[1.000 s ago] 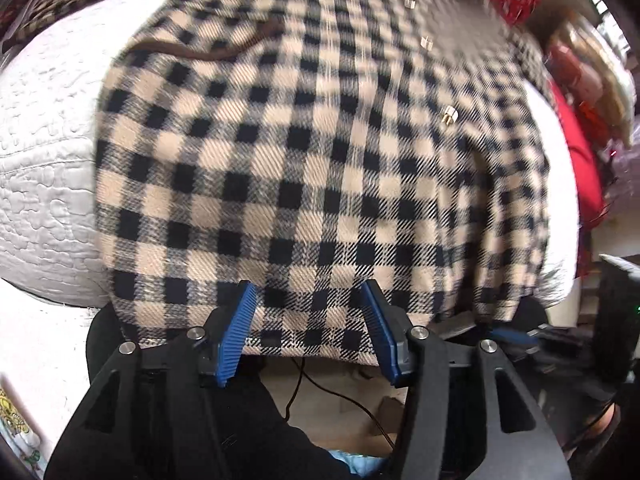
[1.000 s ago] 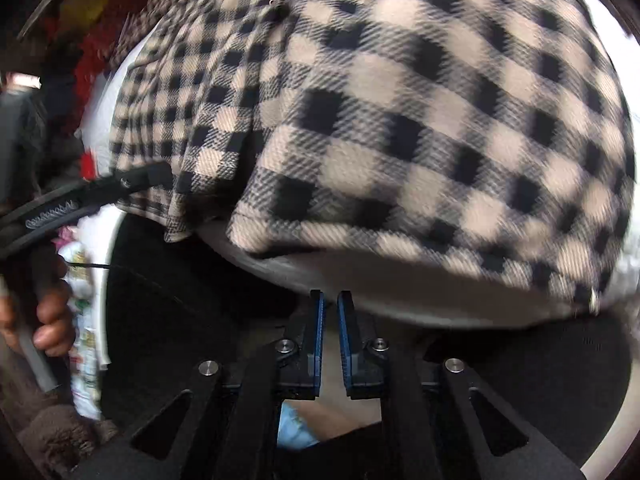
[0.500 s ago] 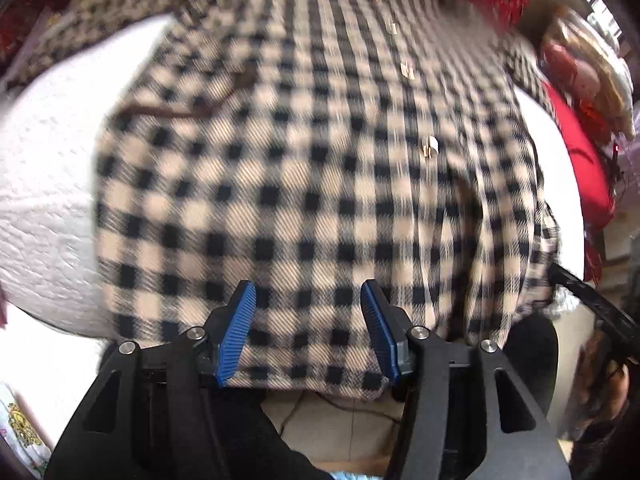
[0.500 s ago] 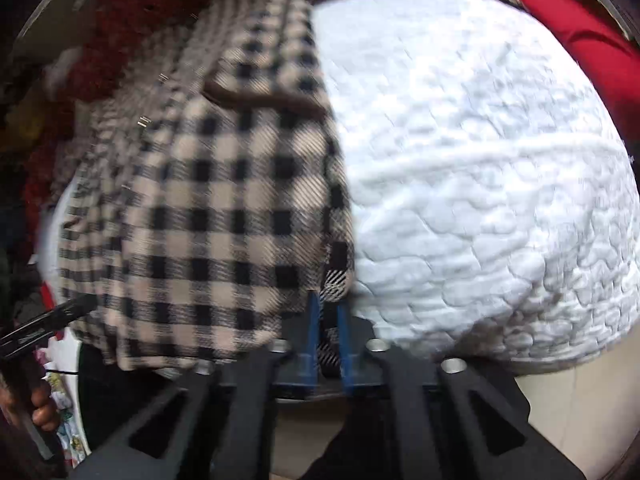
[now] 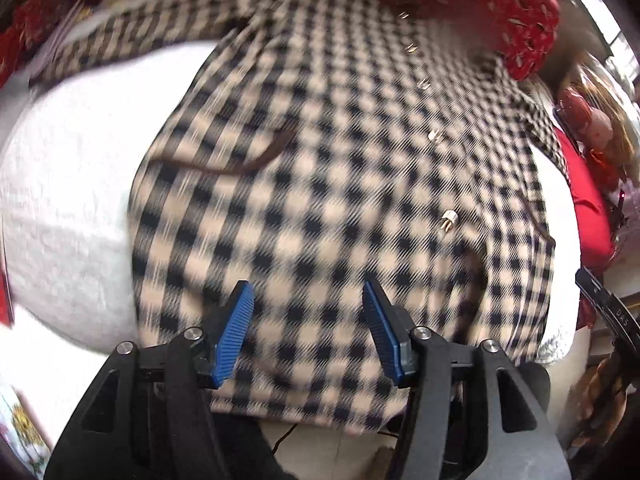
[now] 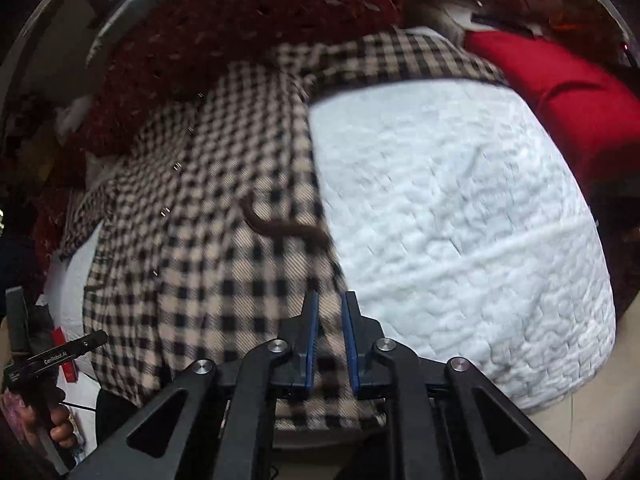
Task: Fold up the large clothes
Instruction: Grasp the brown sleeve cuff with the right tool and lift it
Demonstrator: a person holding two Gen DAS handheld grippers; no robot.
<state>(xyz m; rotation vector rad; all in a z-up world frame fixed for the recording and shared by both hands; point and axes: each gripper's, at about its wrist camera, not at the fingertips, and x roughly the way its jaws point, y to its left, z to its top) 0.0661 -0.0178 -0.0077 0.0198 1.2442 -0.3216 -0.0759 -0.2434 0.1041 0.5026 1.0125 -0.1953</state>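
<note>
Both units share one build. Left gripper point(image 5: 308, 330): matte black triangular linkage arms with cut-out windows, round silver screw heads at the pivots, ribbed blue pads on the jaws. Right gripper point(image 6: 330, 340): identical black frame, silver screws, blue pads. The left handle carries white lettering, seen from the right wrist.

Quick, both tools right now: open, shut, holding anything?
Left tool: open, above the checked coat, gripping nothing.
Right tool: just been opening, slightly apart, coat edge between, not pinched.
</note>
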